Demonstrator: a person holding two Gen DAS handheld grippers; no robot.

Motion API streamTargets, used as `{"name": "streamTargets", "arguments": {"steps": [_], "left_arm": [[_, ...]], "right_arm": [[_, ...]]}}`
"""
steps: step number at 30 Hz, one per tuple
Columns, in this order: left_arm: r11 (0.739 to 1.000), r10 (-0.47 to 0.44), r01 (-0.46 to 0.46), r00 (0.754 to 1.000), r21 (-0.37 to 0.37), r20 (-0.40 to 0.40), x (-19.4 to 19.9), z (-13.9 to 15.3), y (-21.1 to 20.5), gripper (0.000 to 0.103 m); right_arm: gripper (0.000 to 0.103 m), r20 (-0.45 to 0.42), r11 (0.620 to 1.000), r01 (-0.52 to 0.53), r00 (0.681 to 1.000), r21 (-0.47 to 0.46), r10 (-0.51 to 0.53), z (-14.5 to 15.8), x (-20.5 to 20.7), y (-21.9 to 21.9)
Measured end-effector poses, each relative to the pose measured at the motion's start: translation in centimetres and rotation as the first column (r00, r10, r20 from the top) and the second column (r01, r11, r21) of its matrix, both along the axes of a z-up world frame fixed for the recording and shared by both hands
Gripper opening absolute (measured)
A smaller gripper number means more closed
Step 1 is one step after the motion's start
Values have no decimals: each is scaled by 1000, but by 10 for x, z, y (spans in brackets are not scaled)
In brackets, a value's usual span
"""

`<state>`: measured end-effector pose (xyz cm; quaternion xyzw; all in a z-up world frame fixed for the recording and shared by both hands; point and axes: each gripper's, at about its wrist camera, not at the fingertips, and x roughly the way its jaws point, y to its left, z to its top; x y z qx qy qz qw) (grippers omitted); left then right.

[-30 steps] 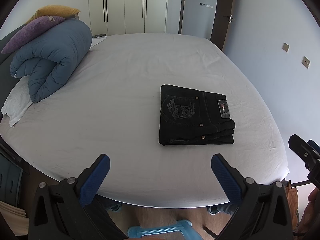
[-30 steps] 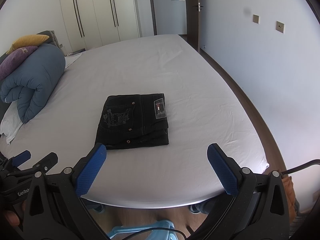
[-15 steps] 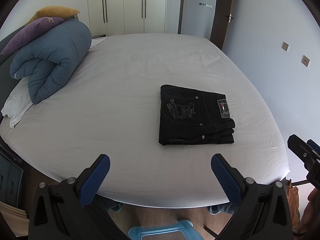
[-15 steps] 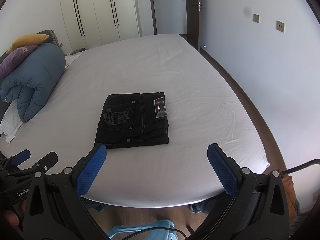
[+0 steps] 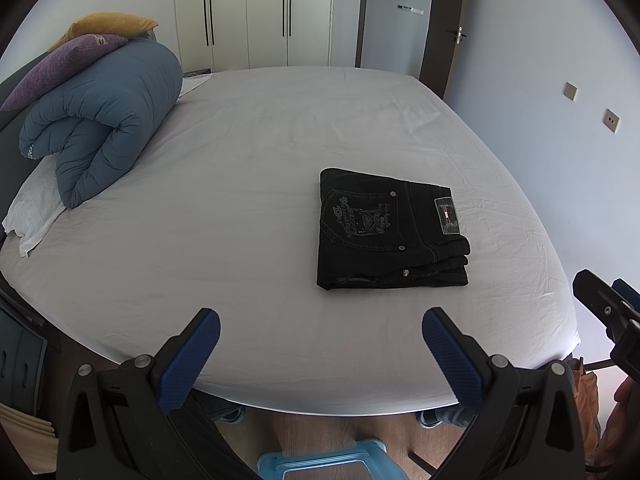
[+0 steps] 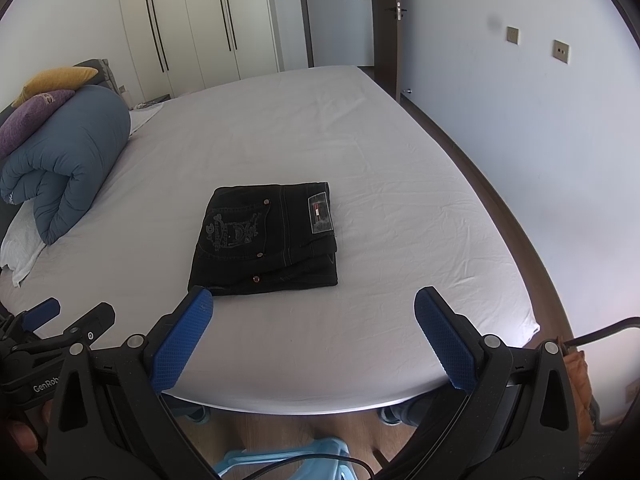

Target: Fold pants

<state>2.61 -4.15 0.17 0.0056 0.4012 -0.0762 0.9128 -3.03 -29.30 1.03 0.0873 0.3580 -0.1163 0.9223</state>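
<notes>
**Folded black jeans lie on the bed, both grippers open and empty**

The black denim pants (image 5: 390, 232) lie folded into a compact rectangular stack on the white-sheeted bed (image 5: 240, 208), toward its near right part. The top layer shows a back pocket with pale embroidered lettering, copper rivets and a small rectangular brand patch (image 5: 447, 216) by the waistband on the right. The stacked edges of the folds face the near side, and the pile sits flat with the sheet bare all around it.

The left gripper (image 5: 320, 334) hangs over the near edge of the bed, its two blue-padded fingers (image 5: 188, 356) spread wide with nothing between them; the pants lie beyond it and slightly to the right, well apart from the pads. The right gripper (image 6: 312, 326) is likewise wide open and holds nothing; in its own view the tip of its left blue pad sits just in front of the near left corner of the pants, though I cannot tell whether it touches the cloth.

At the far left of the bed a rolled blue-grey quilt (image 5: 100, 116) rests on a white cloth, with a purple cushion (image 5: 64, 66) and a mustard-yellow cushion (image 5: 112, 24) on top. White wardrobe doors (image 5: 248, 12) stand behind the bed. A light-blue plastic stool (image 5: 320, 460) sits on the wooden floor below the grippers.
</notes>
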Motion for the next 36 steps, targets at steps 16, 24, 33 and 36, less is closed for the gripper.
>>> {"name": "streamTargets", "arguments": {"steps": [16, 24, 33, 36], "left_arm": [[1000, -2, 2, 1000, 2, 1, 0, 0, 0, 103], [1000, -2, 2, 1000, 4, 1, 0, 0, 0, 103], [1000, -3, 3, 1000, 6, 3, 0, -1, 0, 103], [1000, -7, 7, 1000, 5, 1, 0, -2, 1, 103]], "right_arm": [[103, -1, 1000, -1, 1000, 0, 1, 0, 0, -1], [103, -2, 1000, -2, 1000, 0, 2, -1, 0, -1], [103, -3, 1000, -6, 1000, -1, 6, -4, 0, -1], [103, -3, 1000, -6, 1000, -2, 6, -4, 0, -1]]}}
